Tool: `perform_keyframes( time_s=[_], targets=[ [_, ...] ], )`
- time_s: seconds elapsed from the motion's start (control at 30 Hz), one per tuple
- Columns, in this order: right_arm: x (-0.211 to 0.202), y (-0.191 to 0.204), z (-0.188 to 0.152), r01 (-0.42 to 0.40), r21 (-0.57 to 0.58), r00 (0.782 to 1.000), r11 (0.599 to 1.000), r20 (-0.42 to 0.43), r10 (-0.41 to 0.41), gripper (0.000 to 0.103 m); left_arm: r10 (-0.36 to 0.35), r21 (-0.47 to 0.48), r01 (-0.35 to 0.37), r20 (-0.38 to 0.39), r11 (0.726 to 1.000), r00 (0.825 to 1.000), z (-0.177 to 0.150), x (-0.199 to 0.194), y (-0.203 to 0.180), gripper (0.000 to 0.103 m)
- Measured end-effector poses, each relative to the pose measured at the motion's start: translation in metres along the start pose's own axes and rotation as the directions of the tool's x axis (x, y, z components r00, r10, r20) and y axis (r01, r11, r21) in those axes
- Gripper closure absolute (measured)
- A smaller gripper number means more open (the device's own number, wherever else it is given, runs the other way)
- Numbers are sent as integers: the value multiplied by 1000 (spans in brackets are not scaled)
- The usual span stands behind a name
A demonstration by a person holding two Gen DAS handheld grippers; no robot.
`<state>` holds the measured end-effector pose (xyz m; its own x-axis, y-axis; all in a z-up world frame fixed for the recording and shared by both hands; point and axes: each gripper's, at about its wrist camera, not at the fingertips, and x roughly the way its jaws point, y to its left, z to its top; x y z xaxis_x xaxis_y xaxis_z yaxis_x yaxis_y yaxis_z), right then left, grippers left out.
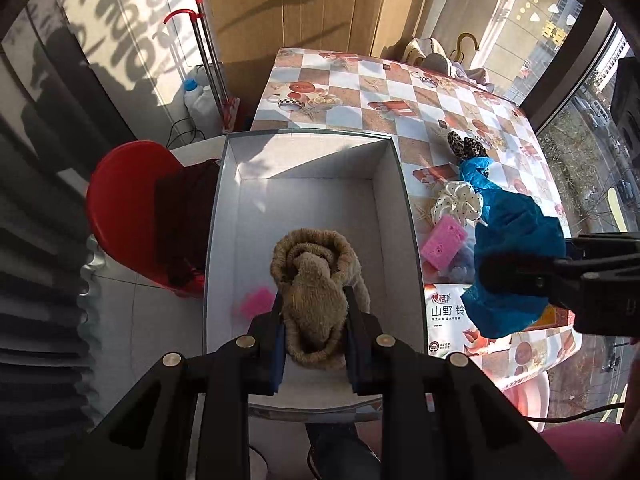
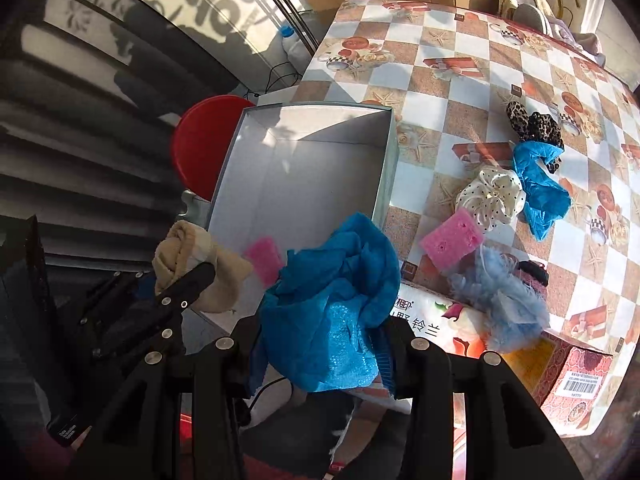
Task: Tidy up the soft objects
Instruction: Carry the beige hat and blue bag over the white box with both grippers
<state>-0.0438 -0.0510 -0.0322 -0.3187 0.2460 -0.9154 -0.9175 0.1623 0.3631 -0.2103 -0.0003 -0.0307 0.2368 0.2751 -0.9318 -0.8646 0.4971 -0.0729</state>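
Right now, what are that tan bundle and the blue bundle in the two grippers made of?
Tan bundle: looks like fuzzy knit or terry fabric, matte, with a nubby pile. Blue bundle: probably thin non-woven or plastic sheet; it crinkles sharply and one patch shows a shiny dimpled texture.

Both wrist views close, angled down, sharing white box (image 1: 312, 168) (image 2: 304, 168)

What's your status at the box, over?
Left tool shut on tan sock, above box. Right tool shut on blue cloth, near box edge. Pink sponge already inside. Nothing blocking.
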Motion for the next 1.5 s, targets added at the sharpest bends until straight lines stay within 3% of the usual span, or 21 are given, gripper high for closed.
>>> perform_keyframes(
  time_s=[1.5],
  targets=[
    [11,-3,6,-2,0,1000,1000,-31,2,57,-15,13,15,-20,1000,1000,4,14,-3,77]
  ],
)
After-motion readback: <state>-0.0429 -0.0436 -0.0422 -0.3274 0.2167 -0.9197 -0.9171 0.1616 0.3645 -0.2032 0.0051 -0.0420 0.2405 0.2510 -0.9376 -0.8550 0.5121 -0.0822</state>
